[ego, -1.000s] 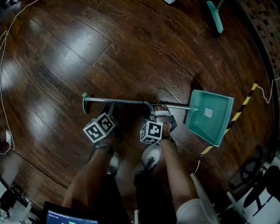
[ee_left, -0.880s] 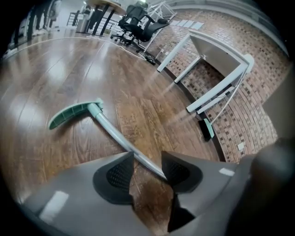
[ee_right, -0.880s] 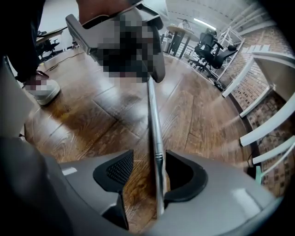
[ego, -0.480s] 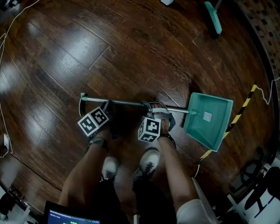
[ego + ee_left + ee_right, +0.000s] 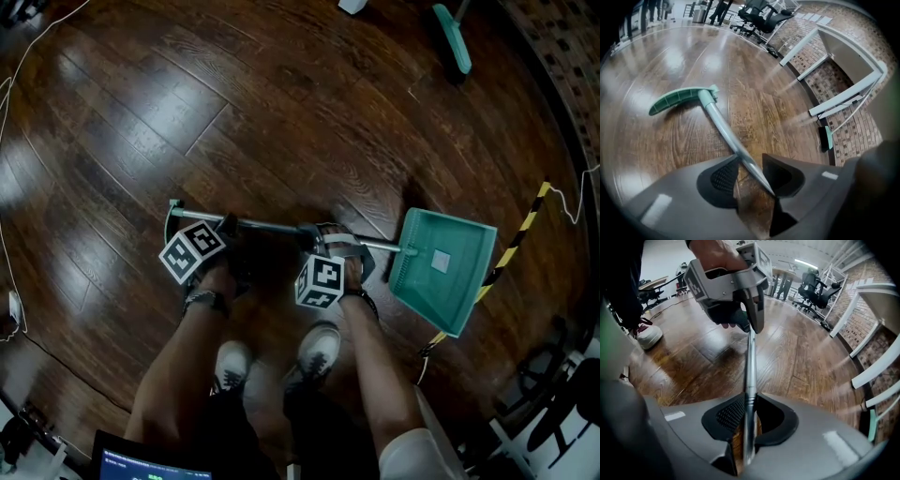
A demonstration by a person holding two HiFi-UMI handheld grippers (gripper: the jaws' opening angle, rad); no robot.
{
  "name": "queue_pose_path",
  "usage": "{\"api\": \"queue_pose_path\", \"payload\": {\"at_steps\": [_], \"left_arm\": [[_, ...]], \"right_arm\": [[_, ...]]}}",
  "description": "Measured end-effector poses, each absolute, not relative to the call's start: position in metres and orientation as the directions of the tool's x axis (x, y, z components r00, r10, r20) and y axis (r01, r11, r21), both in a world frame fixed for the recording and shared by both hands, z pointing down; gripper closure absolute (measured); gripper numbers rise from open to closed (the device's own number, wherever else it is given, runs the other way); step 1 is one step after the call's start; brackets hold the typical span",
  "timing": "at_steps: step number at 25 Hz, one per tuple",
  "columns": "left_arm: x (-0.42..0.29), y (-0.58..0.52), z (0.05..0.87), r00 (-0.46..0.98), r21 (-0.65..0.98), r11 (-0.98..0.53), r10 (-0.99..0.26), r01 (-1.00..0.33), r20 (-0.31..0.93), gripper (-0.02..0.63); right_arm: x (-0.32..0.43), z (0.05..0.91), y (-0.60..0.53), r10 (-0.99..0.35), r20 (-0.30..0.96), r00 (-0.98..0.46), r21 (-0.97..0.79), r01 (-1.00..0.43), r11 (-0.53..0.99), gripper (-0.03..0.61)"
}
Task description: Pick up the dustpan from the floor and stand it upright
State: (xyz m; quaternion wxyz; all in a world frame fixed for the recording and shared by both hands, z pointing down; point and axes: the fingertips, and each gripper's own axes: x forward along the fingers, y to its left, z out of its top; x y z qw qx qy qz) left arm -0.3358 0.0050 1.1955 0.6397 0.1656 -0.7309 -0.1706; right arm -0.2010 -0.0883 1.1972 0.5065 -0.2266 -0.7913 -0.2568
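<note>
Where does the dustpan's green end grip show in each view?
Head view: the green end grip is left of centre, at the pole's left end.
Left gripper view: the grip is upper left, lying on the floor.
Right gripper view: not in it.
Shared landmark: the metal pole, in all three views.

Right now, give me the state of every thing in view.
Dustpan, lying on the floor, not upright.
Left gripper, jaws open astride the pole, just widened a little.
Right gripper, jaws just closed, shut on the pole.
Broom, standing apart, untouched.
</note>
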Motion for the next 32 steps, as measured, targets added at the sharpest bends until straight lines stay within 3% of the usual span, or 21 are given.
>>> {"api": "queue_pose_path", "payload": {"at_steps": [2,3,5,15,26,32], "left_arm": [[-0.330,0.007,1.201,-0.073,0.457,0.889,-0.454,0.023,0.888,0.380],[-0.328,0.011,1.204,-0.056,0.439,0.898,-0.437,0.042,0.898,0.374],[-0.326,0.018,1.207,-0.060,0.405,0.913,-0.402,0.052,0.914,0.454],[-0.336,0.006,1.175,-0.184,0.509,0.858,-0.491,0.066,0.852,0.491],[-0.327,-0.054,0.987,-0.299,0.620,0.770,-0.634,-0.153,0.713,0.523],[-0.296,-0.116,0.869,-0.322,0.581,0.683,-0.725,-0.442,0.608,0.531]], "right_arm": [[-0.198,1.196,-0.084,0.104,0.913,-0.395,0.185,0.627,0.757,0.488],[-0.196,1.196,-0.081,0.104,0.910,-0.402,0.193,0.631,0.752,0.488],[-0.195,1.196,-0.078,0.099,0.902,-0.420,0.211,0.629,0.748,0.488],[-0.198,1.176,-0.086,0.040,0.880,-0.474,0.279,0.582,0.764,0.486],[-0.189,1.054,-0.115,-0.067,0.828,-0.557,0.298,0.335,0.894,0.485],[-0.171,0.976,-0.156,-0.125,0.794,-0.595,0.266,0.155,0.951,0.486]]}}
